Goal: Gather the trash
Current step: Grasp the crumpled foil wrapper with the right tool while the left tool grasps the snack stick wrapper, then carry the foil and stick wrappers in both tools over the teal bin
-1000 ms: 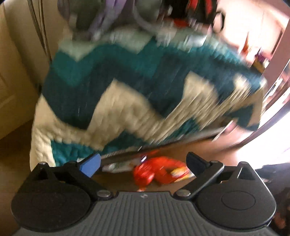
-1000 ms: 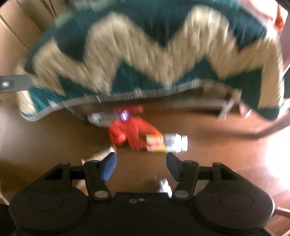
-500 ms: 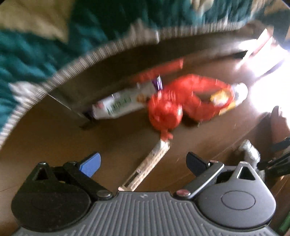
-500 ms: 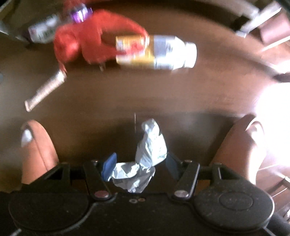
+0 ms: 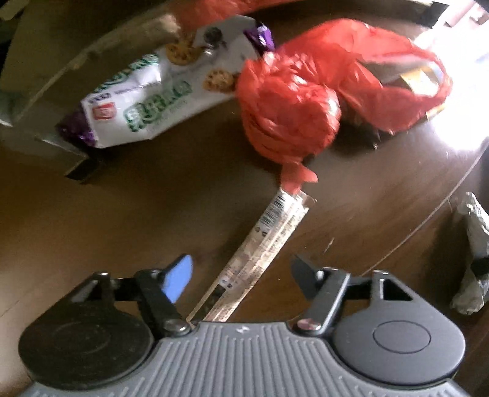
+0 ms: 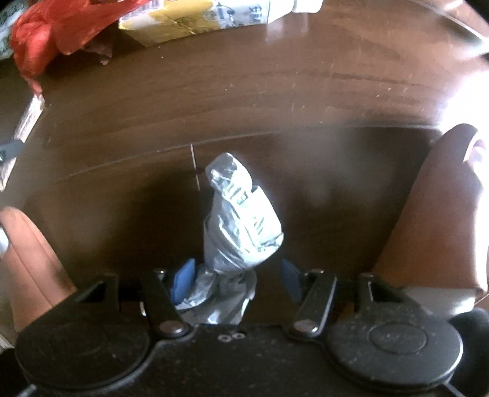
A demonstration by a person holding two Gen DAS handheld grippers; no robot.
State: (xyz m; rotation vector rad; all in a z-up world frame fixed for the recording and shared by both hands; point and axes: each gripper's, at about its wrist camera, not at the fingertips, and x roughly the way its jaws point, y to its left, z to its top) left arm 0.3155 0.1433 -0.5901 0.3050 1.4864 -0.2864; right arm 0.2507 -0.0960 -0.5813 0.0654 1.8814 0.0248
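Note:
Trash lies on a dark wood floor [image 5: 122, 213]. In the left wrist view a long thin paper wrapper [image 5: 259, 250] runs between the fingers of my open left gripper [image 5: 241, 274], its near end under the gripper body. Beyond it lie a red plastic bag [image 5: 293, 110] and a white cookie packet [image 5: 152, 94]. In the right wrist view a crumpled silver wrapper [image 6: 238, 226] lies between the fingers of my open right gripper [image 6: 235, 274]. The red bag [image 6: 45, 39] and a yellow-and-white carton [image 6: 195, 15] lie far ahead.
A bed frame edge [image 5: 76, 61] runs along the far left above the cookie packet. The person's feet [image 6: 437, 213] stand on either side of the right gripper. The silver wrapper [image 5: 473, 250] also shows at the right edge of the left wrist view.
Both grippers have dropped from facing the bed quilt to close over the floor. The thin wrapper now sits between the left fingers and the silver wrapper between the right ones.

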